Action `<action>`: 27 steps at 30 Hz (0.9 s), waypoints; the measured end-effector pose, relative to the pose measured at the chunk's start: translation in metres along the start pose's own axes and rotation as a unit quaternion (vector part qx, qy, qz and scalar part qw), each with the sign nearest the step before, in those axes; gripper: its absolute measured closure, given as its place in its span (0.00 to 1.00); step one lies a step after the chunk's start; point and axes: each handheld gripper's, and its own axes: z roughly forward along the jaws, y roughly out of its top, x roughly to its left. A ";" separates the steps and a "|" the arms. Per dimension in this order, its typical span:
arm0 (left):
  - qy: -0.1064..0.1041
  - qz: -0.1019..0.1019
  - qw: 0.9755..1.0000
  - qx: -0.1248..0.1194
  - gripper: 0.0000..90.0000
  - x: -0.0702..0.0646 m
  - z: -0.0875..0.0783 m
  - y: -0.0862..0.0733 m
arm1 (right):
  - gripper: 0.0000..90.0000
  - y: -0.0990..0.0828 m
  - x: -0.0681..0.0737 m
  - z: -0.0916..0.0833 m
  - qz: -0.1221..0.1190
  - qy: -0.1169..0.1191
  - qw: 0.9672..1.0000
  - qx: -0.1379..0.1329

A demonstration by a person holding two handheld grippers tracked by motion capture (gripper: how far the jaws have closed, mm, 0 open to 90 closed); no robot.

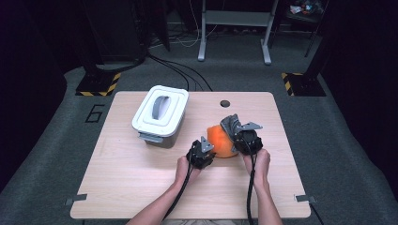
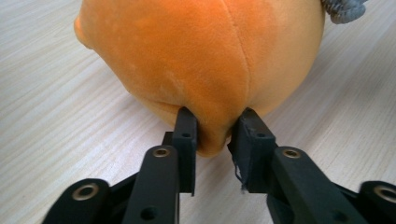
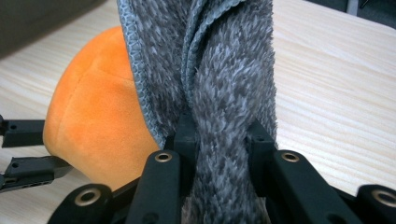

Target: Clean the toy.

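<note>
A: Currently, left gripper (image 2: 214, 128) pinches a fold of the orange plush (image 1: 221, 140), centre-right of the high view; right gripper (image 3: 219, 135) is clamped on the grey cloth (image 3: 219, 79) draped over it.

B: Risk: the shallow pinch slips and the plush rolls as the cloth drags.

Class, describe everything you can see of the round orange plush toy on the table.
The round orange plush toy is a soft, velvety ball with stitched seams, resting on the pale wooden table right of the white lidded box. The left gripper pinches a fold of its lower edge between its jaws. A grey fluffy cloth, clamped by the right gripper, lies against its far side.
</note>
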 end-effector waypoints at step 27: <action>-0.044 -0.017 0.999 -0.008 0.84 -0.006 -0.017 0.005 | 0.81 -0.002 0.036 -0.017 -0.057 0.013 0.998 -0.010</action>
